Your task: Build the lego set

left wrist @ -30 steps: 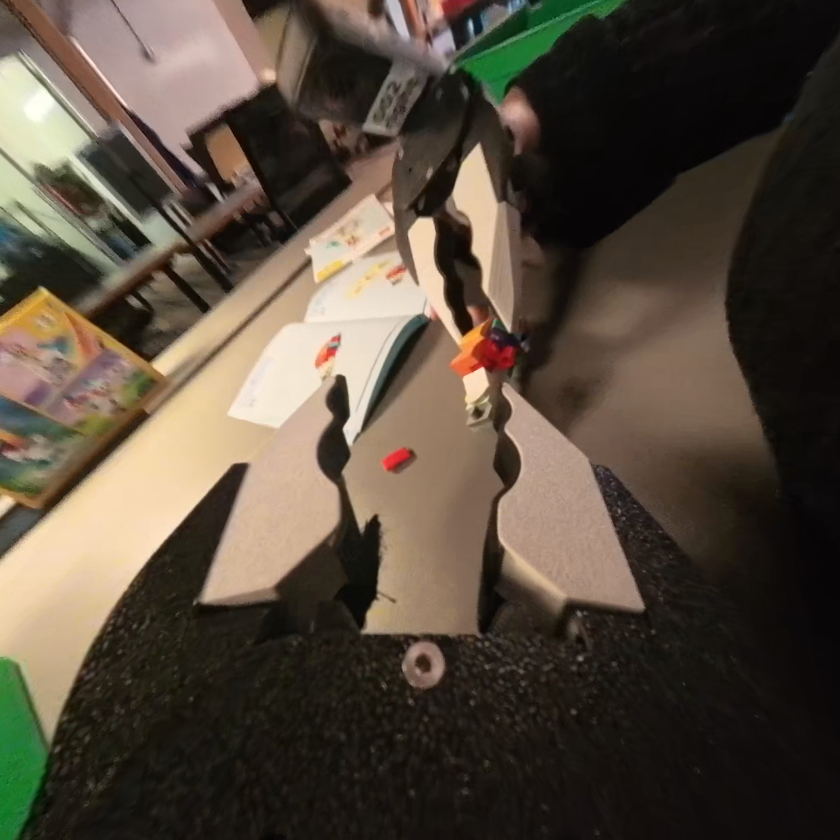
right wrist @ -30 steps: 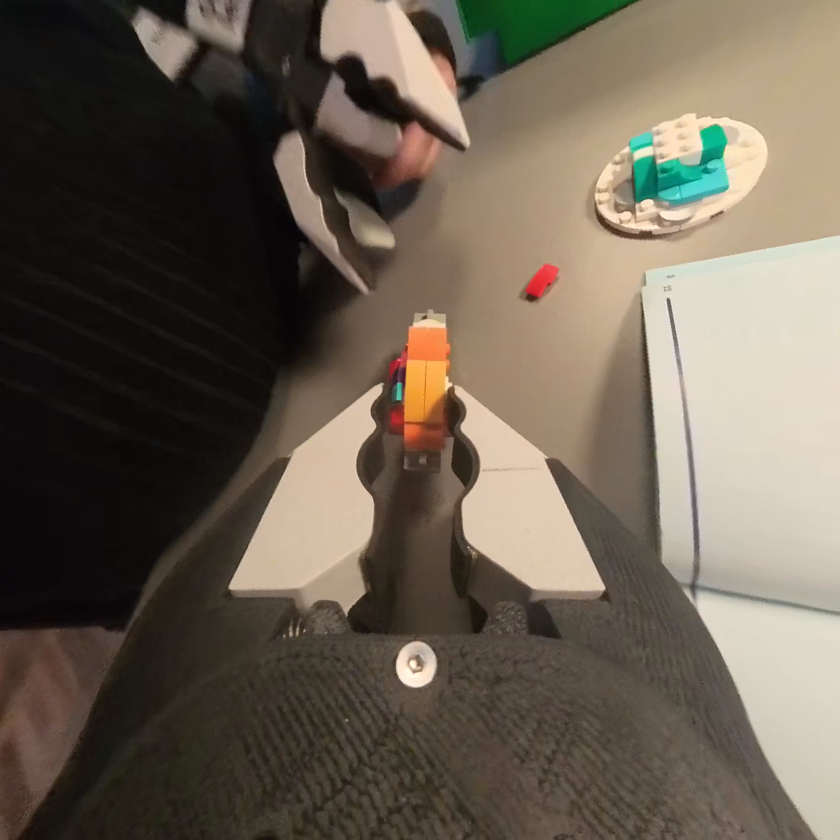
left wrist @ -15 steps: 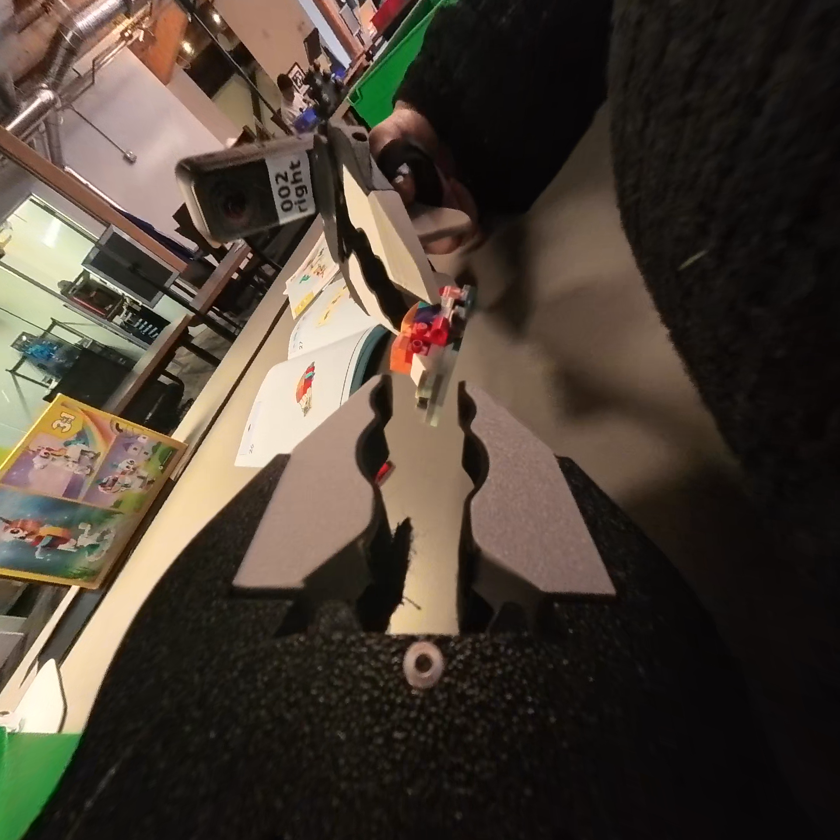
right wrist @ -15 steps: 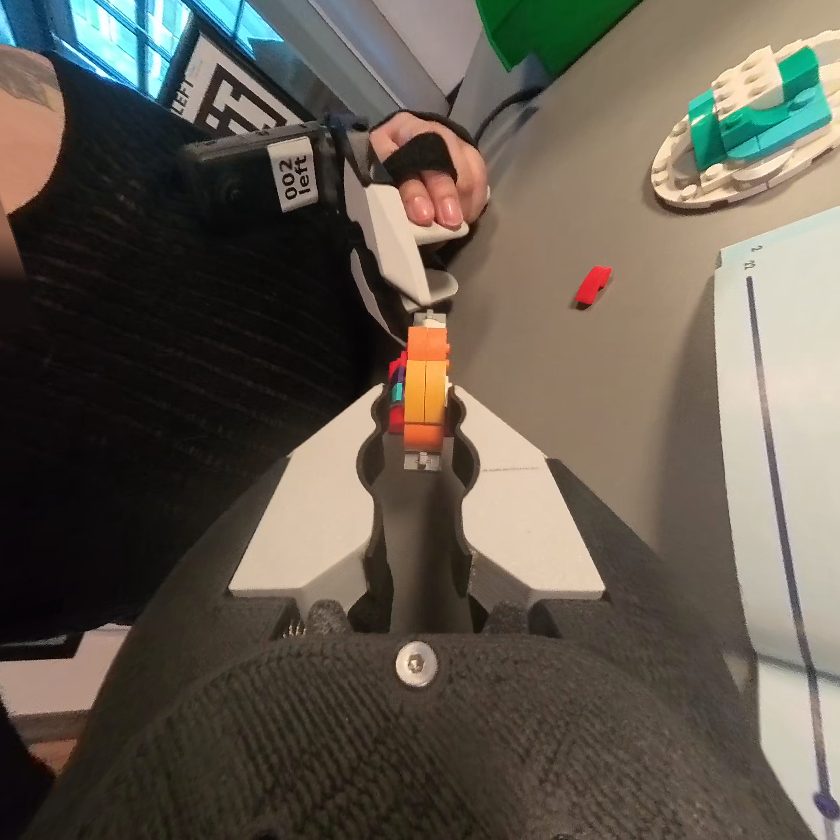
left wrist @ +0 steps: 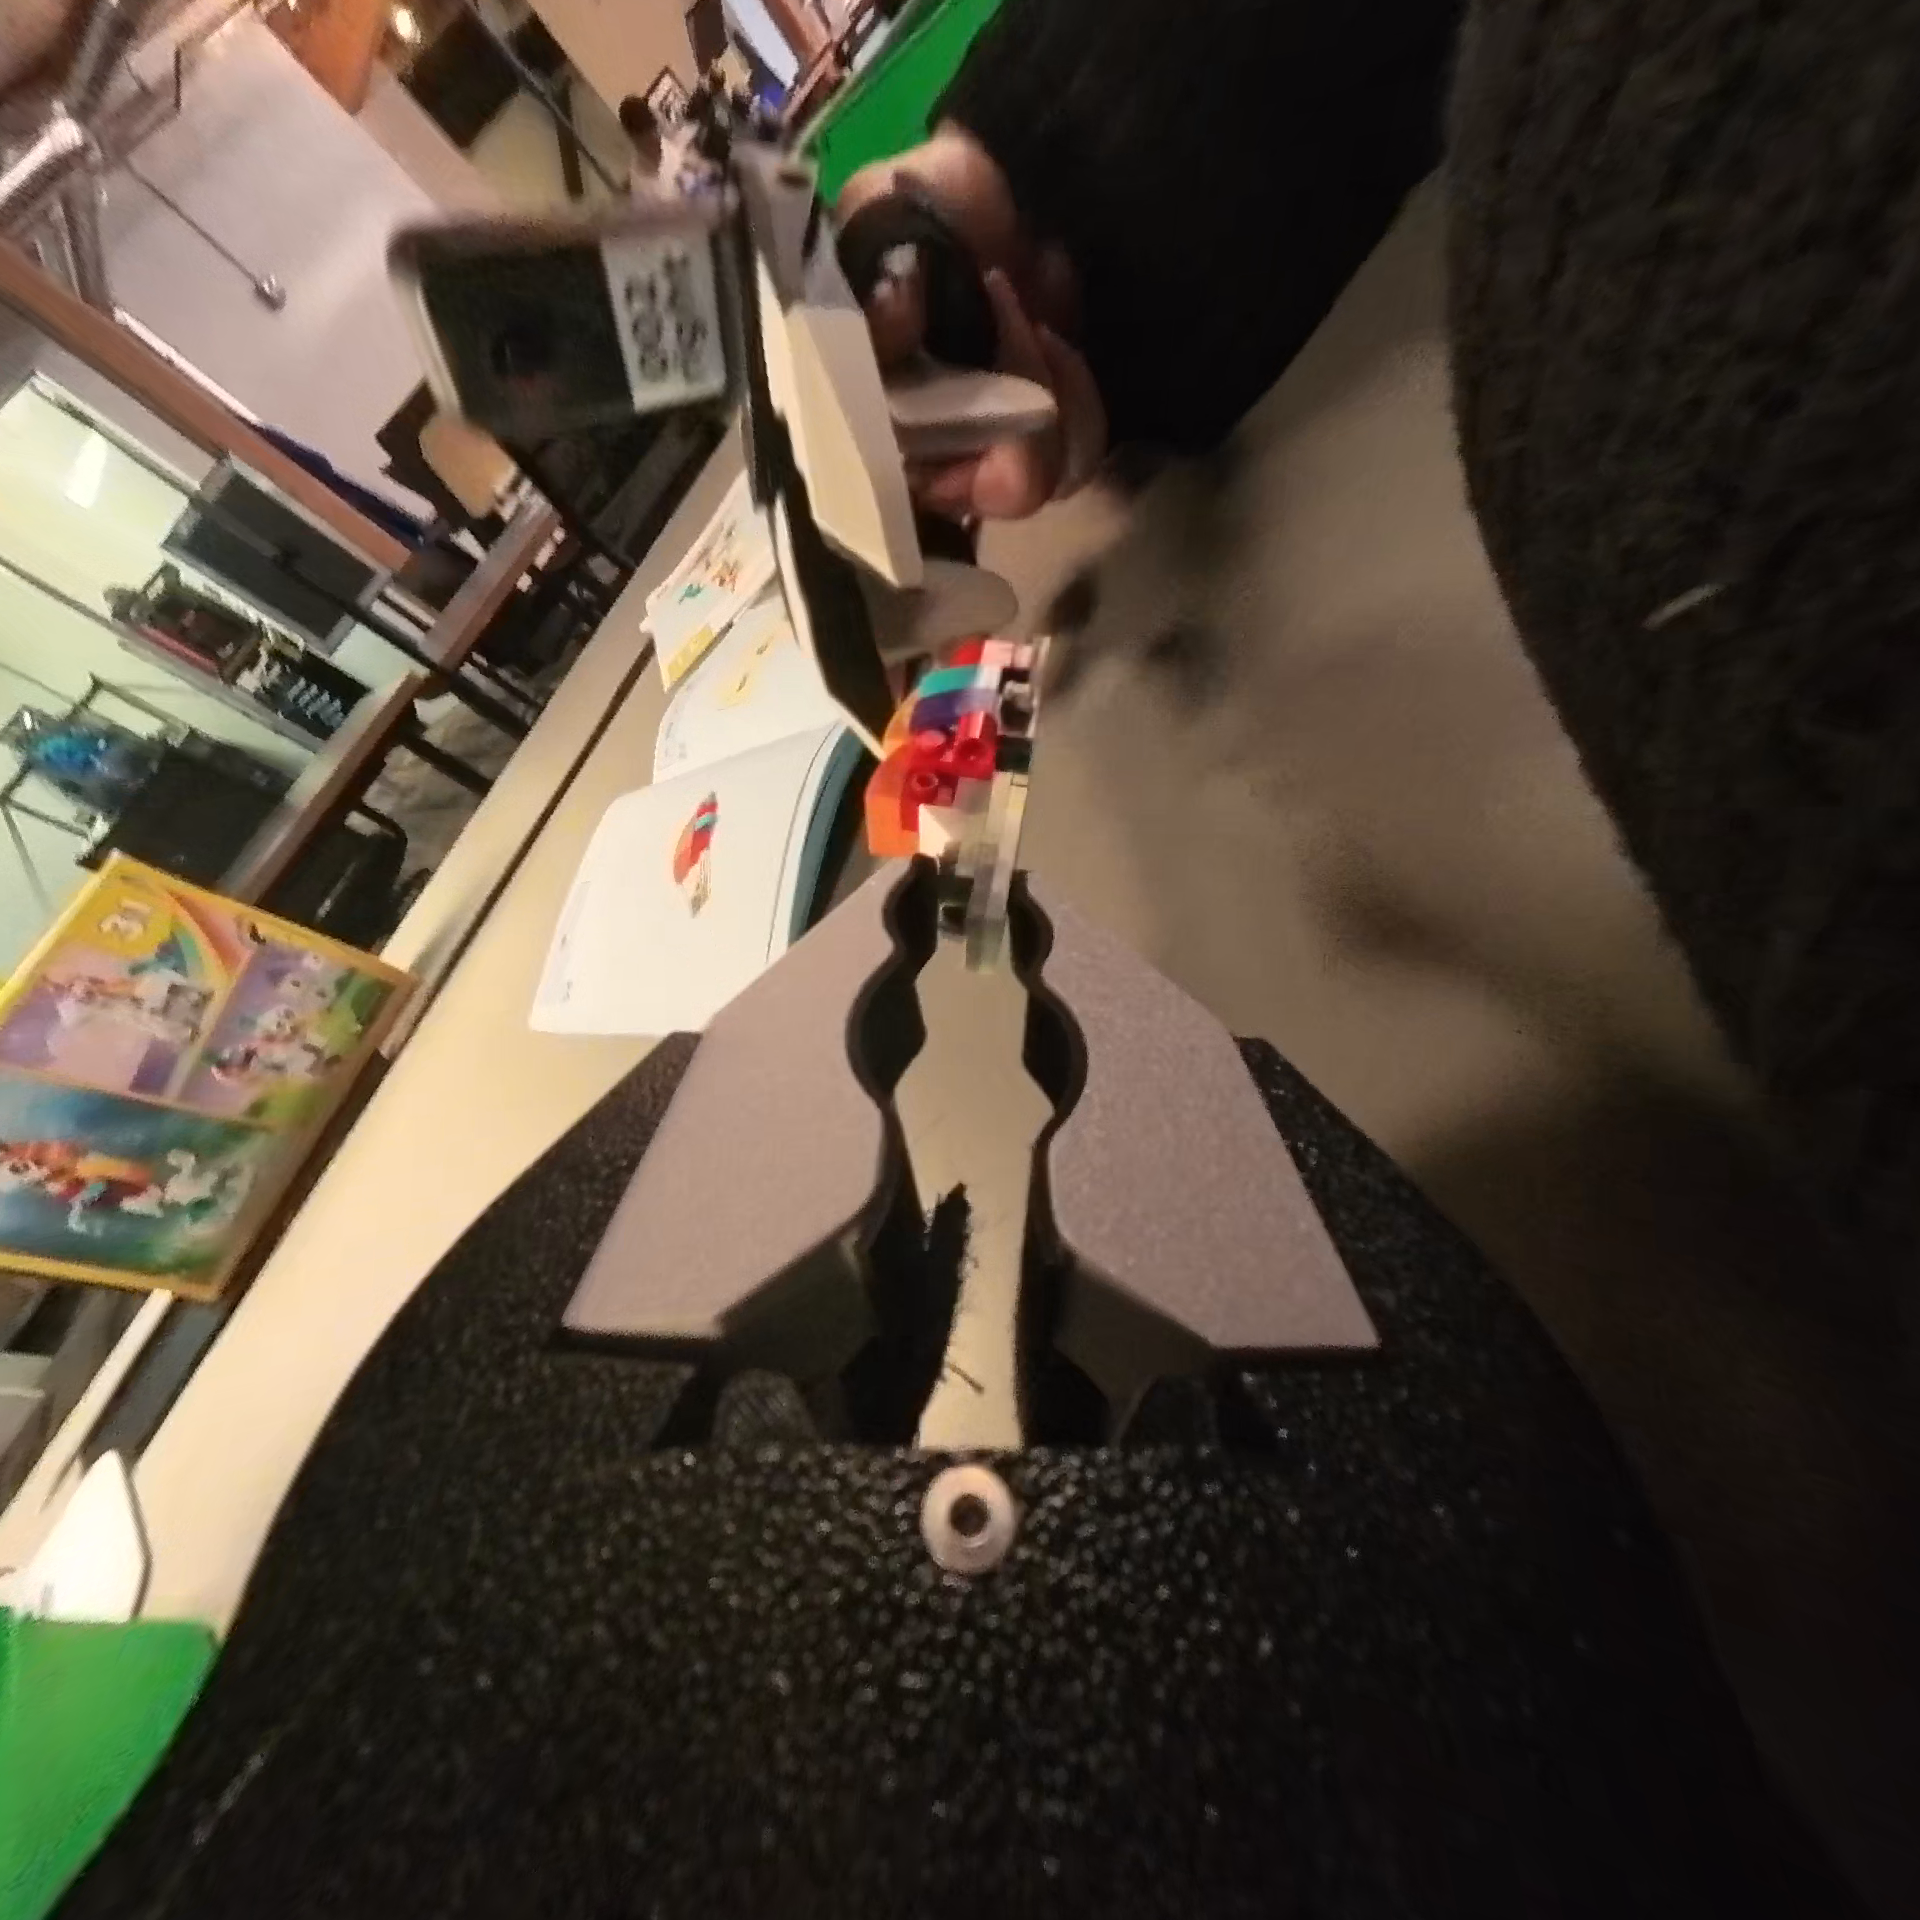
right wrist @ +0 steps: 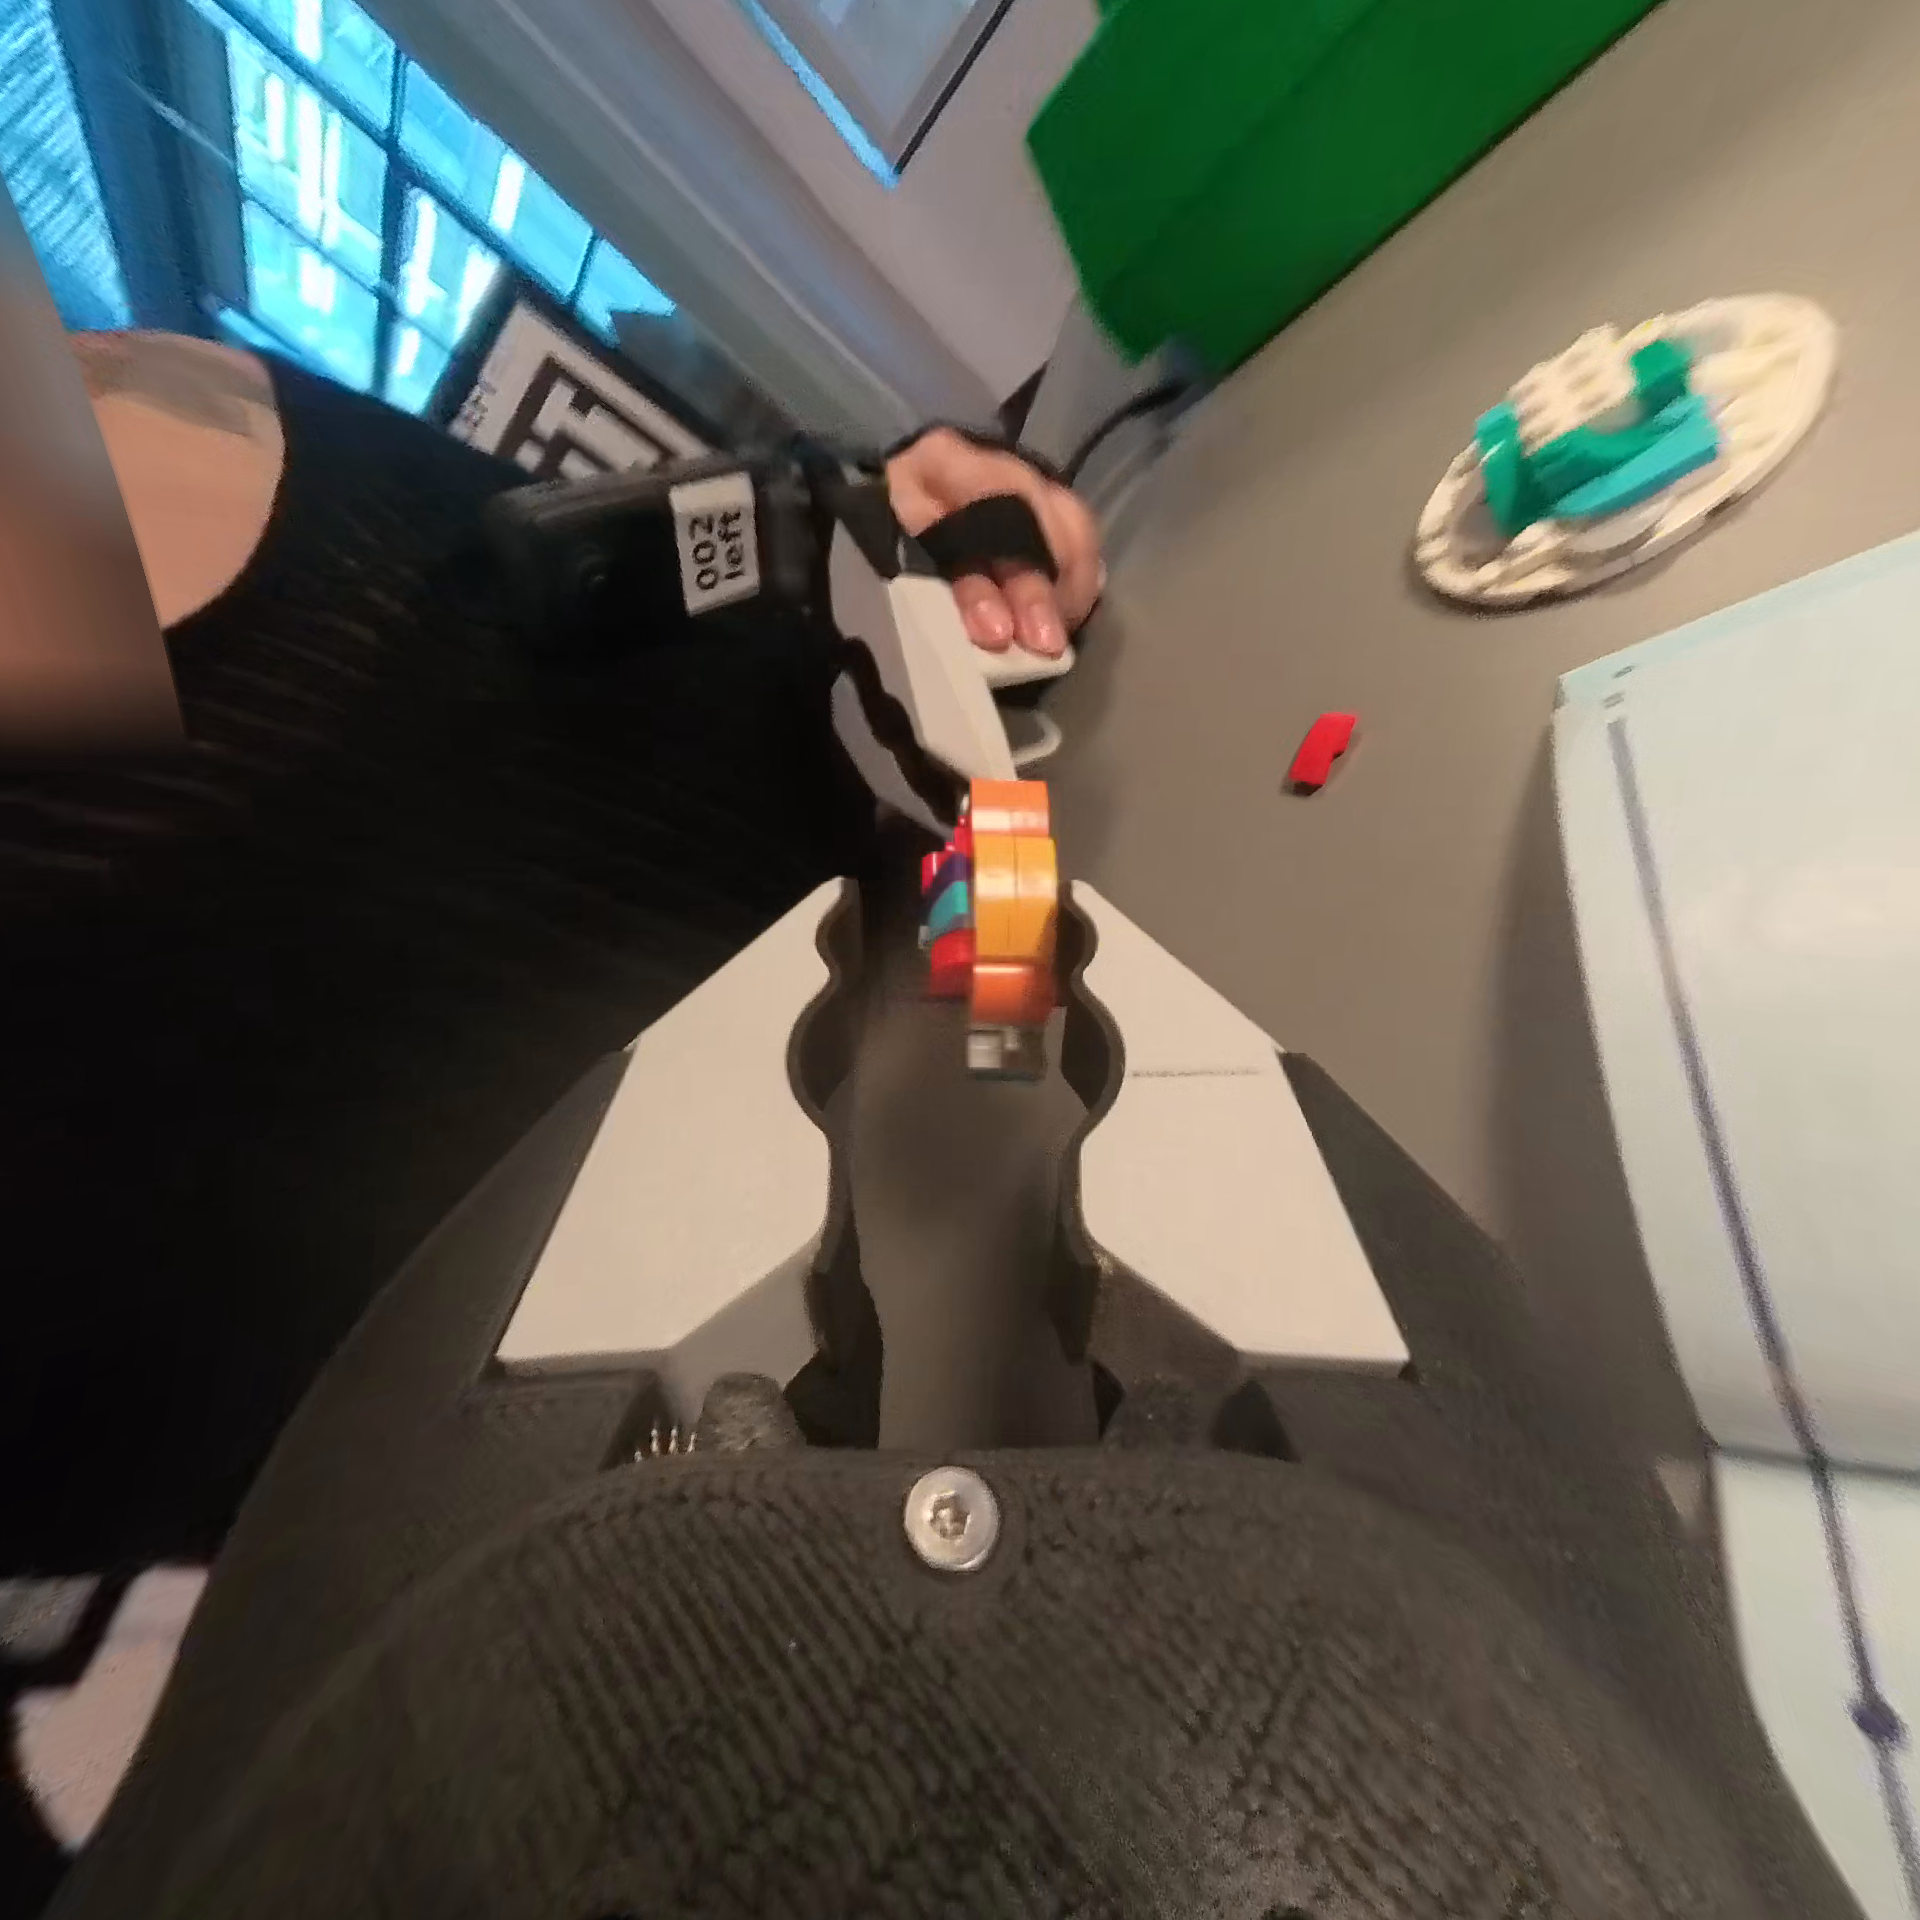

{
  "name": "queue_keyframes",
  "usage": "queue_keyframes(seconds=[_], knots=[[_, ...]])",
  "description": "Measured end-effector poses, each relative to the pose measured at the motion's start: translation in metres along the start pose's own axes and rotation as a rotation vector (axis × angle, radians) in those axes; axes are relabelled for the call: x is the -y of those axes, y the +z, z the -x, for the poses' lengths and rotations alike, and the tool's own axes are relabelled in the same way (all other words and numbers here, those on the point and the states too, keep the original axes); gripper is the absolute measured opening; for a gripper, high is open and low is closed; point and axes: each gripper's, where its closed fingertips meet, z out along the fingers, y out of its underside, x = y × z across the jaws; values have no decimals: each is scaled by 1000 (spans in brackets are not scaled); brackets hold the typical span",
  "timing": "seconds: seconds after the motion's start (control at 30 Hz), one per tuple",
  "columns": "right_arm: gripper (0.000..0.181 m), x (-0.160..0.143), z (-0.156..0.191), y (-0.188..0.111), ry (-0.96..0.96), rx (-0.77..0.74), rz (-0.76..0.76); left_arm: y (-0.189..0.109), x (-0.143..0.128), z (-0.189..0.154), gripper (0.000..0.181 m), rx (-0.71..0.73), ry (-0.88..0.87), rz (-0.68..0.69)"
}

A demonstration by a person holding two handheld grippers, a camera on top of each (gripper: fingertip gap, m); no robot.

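Observation:
A small lego assembly of orange, red, purple and teal bricks on a grey plate is held in the air between both grippers. My left gripper is shut on its grey end. In the right wrist view the assembly lies between the spread jaws of my right gripper, against the right finger, with a gap on the left side. The left gripper's fingers hold its far end there. A loose red piece lies on the grey table.
A round white plate carrying teal bricks lies at the far right. An open instruction booklet lies on the right, also seen in the left wrist view. A lego box stands left. A green bin is behind. There is about 4 cm between the tips of the two grippers.
My left gripper moved in and closed on the assembly's grey end. My right gripper's jaws have spread apart from the assembly. Both grippers rose and tilted.

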Motion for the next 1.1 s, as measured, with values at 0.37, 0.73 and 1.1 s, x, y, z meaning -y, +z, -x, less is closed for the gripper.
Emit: queue_keyframes(seconds=[0.37, 0.73, 1.1], knots=[[34, 20, -15, -28, -388, -571, -168, -38, -24, 26, 11, 40, -500, 109], [17, 5, -61, 12, -316, -859, 20, -78, -60, 30, 11, 183, -726, 277], [17, 4, -78, 36, -354, -895, 139, -95, -69, 33, 11, 252, -728, 272]])
